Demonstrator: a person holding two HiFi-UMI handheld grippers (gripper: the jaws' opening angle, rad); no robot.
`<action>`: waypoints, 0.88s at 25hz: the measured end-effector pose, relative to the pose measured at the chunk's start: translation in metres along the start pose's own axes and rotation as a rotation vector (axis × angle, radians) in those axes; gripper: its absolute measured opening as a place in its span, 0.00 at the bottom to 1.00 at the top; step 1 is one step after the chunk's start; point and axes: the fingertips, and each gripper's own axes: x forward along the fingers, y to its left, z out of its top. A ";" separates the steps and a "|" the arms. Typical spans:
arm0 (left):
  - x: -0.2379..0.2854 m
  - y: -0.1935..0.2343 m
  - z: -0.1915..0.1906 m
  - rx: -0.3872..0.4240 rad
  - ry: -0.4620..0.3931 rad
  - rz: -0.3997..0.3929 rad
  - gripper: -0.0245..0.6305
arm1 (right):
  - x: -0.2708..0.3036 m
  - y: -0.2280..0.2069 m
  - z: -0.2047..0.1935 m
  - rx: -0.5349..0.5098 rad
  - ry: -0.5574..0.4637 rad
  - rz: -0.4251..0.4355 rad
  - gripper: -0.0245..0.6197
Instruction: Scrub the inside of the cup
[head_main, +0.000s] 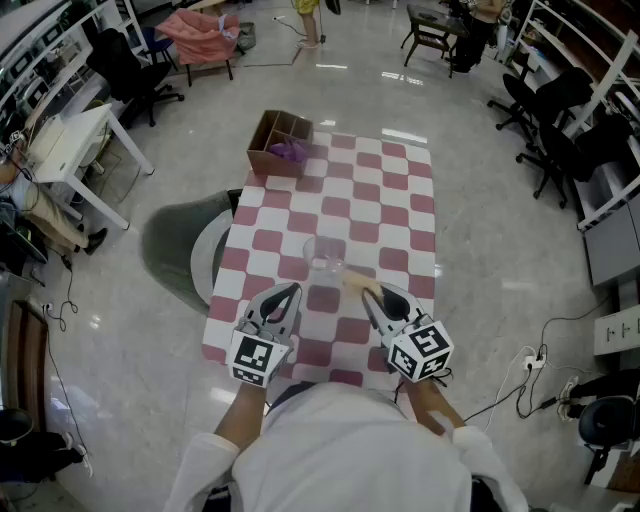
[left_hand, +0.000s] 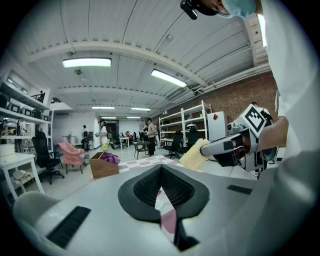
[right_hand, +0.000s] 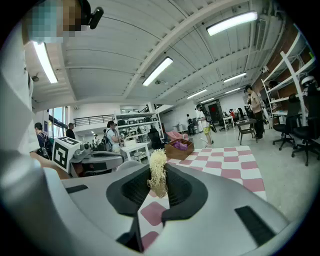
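Checked red-and-white tablecloth — clear plastic cup upright mid-frame.
Left gripper pinched shut, empty; right gripper clamped on pale yellow fibrous scrubber — steady cup first, then lower scrubber straight in.

Glossy, smooth clear round cup; matt red-and-white checked tablecloth; rough, fibrous yellow scrub pad; dull brown cardboard box; shiny grey floor.

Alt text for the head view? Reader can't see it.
A person's right gripper clamps a pale yellow sponge near a clear plastic cup on a red-and-white checked table. The left gripper is shut and empty; a brown cardboard box sits at the far end.
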 end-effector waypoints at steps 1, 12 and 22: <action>-0.001 0.000 0.000 0.002 -0.001 0.000 0.09 | 0.000 0.000 0.000 -0.003 0.000 -0.004 0.17; -0.003 0.001 0.001 0.006 -0.008 -0.002 0.09 | -0.001 0.003 0.001 -0.011 -0.004 -0.016 0.17; -0.003 -0.004 -0.001 0.009 -0.009 -0.010 0.09 | -0.004 0.004 -0.001 -0.013 -0.004 -0.023 0.17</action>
